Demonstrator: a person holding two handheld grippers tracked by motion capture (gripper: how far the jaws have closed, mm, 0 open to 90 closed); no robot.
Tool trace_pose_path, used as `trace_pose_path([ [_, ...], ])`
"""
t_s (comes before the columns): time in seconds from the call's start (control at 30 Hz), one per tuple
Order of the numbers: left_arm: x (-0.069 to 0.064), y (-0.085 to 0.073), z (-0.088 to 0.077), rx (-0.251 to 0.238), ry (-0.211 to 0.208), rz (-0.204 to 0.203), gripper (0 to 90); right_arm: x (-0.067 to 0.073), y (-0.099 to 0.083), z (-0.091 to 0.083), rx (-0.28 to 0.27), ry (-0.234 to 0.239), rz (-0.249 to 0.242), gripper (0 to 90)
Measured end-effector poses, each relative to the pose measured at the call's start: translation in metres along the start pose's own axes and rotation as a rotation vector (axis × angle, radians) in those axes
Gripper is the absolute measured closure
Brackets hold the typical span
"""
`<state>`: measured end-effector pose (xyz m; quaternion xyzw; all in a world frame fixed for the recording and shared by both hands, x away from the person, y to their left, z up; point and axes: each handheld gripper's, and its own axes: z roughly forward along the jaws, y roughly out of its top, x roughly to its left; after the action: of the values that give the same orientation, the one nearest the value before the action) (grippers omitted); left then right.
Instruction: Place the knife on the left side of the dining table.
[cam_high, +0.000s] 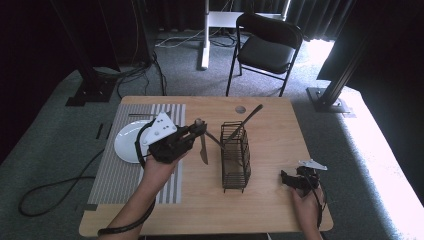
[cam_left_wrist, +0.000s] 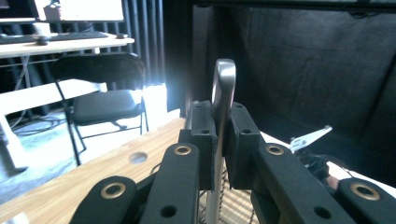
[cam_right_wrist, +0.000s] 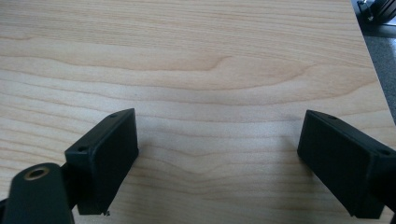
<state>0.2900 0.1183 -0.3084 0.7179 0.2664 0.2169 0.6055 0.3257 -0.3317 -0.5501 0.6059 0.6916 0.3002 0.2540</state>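
My left gripper (cam_high: 199, 129) is shut on a metal table knife (cam_high: 203, 151), which hangs blade-down just left of a black wire cutlery caddy (cam_high: 235, 159). In the left gripper view the knife's rounded handle end (cam_left_wrist: 223, 91) rises upright between the closed pads of the gripper (cam_left_wrist: 222, 128). A dark utensil (cam_high: 251, 117) leans out of the caddy's far end. My right gripper (cam_high: 288, 179) rests low at the table's front right, open. Its two pads stand wide apart over bare wood (cam_right_wrist: 217, 158) with nothing between them.
A white plate (cam_high: 126, 142) lies on a grey striped placemat (cam_high: 115, 170) at the left, partly behind my left gripper. A round hole (cam_high: 240, 109) marks the table's far side. A black folding chair (cam_high: 267, 47) stands beyond the table.
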Motion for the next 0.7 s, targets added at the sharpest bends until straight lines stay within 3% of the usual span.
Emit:
trace_pose_path([
  [0.4,0.031,-0.033,-0.021,0.018,0.144,-0.061,83.9,0.0,0.0,0.0,0.0,0.0,0.0,11.7],
  [0.7,0.054,-0.066,-0.025,0.057,0.262,-0.104,83.9,0.0,0.0,0.0,-0.001,0.0,-0.002,11.7],
])
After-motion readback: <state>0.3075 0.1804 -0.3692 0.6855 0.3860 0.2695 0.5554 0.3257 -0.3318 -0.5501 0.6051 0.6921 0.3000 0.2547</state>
